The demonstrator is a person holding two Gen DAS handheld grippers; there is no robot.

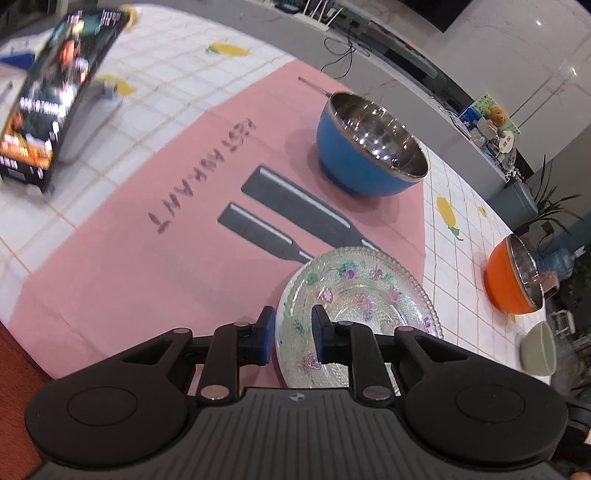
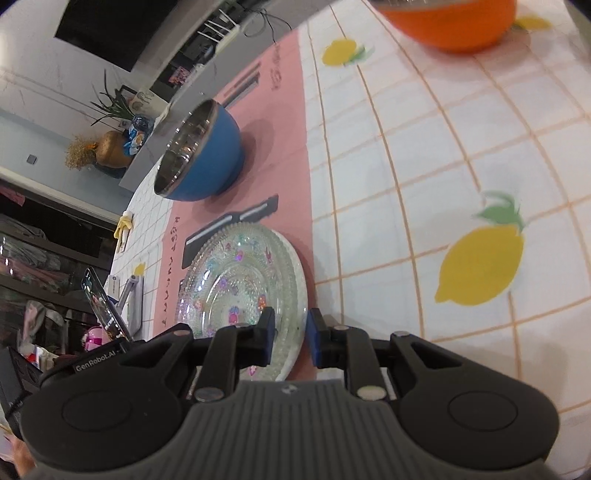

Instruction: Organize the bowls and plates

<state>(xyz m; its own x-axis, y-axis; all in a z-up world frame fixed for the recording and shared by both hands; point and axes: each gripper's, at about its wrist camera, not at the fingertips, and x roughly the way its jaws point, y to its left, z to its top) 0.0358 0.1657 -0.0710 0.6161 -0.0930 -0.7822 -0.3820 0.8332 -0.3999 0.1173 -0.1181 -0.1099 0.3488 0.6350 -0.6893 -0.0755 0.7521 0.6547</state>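
Both the left gripper (image 1: 293, 336) and right gripper (image 2: 290, 341) clamp opposite rims of the glass plate (image 1: 364, 295), which looks stiff, slippery and breakable.

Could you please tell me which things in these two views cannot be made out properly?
- Round patterned glass plate: its near edge is hidden behind the left tongs in the left wrist view.
- Orange steel-lined bowl: cut off by the top edge, right wrist view.
- Dark printed box: motion-blurred in the left wrist view, print illegible.
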